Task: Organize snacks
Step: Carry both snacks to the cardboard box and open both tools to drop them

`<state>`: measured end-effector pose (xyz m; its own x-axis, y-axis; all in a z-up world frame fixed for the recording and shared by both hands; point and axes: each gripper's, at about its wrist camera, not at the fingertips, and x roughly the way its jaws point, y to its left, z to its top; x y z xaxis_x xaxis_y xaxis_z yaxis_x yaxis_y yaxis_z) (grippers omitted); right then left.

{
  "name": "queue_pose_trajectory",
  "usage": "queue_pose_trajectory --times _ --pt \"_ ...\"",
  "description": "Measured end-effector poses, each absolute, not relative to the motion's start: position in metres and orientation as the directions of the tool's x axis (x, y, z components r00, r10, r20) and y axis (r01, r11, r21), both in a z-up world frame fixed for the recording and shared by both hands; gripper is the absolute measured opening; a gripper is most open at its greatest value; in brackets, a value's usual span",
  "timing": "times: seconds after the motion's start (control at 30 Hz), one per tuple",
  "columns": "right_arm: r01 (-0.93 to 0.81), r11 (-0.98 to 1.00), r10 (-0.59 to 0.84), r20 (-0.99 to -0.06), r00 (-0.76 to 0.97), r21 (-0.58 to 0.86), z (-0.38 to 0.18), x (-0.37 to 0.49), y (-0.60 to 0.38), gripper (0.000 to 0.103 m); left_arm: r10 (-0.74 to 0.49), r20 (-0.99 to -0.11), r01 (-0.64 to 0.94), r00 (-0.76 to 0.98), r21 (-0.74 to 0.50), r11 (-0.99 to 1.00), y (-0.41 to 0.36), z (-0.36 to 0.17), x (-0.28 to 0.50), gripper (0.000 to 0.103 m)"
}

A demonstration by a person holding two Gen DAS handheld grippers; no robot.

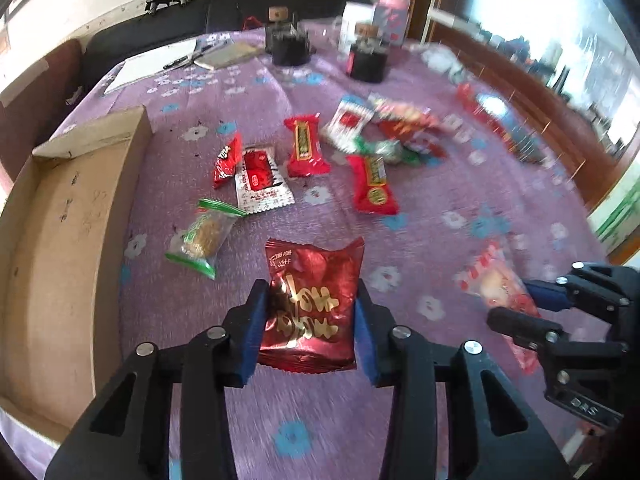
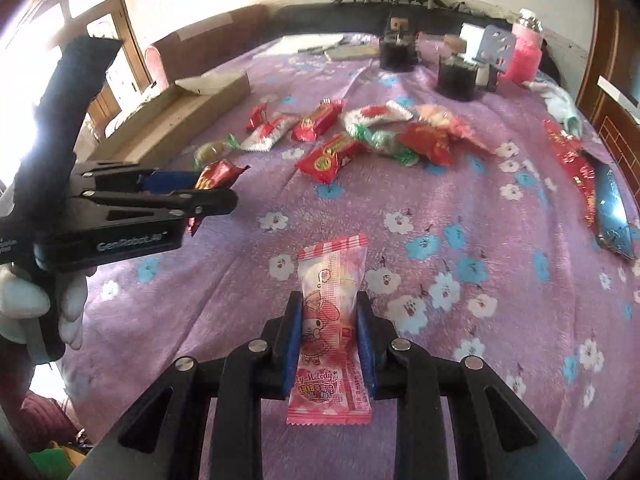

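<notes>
Red pack (image 1: 312, 304): clamped between the blue pads of the left hand-held gripper (image 1: 310, 316), partly closed on it; it hangs just above the purple cloth (image 1: 400, 420)
Pink pack (image 2: 332, 332): pinched by the right hand-held gripper (image 2: 330, 336), its jaws nearly shut on the narrow wrapper; also clear of the cloth
Loose snacks (image 1: 360, 152): a scatter of red, white and green packs further out on the cloth, some overlapping
Box (image 1: 60, 240): open cardboard tray at the left edge, bare inside; in my judgement the likely place for the packs
Step in hand: carrying both packs off the cloth, probably toward the box
Doing it well: keep both grips firm, since foil is slippery; bring the left pack in first as it is nearer the box; lower each pack flat before opening; keep the two grippers from crossing
Beyond: jars (image 1: 288, 44), papers and a pink bottle (image 1: 392, 12) at the far side; leave them alone
</notes>
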<state>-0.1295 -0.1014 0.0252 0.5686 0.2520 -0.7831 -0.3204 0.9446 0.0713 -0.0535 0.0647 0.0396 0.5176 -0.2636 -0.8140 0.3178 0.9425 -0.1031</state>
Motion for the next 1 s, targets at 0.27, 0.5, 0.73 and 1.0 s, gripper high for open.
queue_pose_trajectory --times 0.27,0.5,0.73,1.0 --pt "-0.354 0.927 0.333 -0.702 0.630 0.122 0.086 -0.177 -0.089 0.025 -0.444 -0.675 0.328 0.589 -0.303 0.895 0.119 0.105 -0.112 0.038" --pt "-0.446 0.885 0.436 -0.578 0.690 0.135 0.169 -0.208 -0.058 0.025 -0.492 -0.531 0.324 0.690 -0.381 0.866 0.192 0.184 -0.170 0.038" --pt "-0.541 0.831 0.536 -0.443 0.719 0.128 0.282 -0.205 -0.013 0.025 -0.343 -0.499 0.243 0.796 -0.256 0.936 0.259 0.273 -0.181 0.038" --pt "-0.496 0.846 0.530 -0.410 0.742 0.195 0.384 -0.113 0.058 0.025 -0.069 -0.592 0.039 0.803 -0.063 0.997 0.306 0.312 -0.091 0.038"
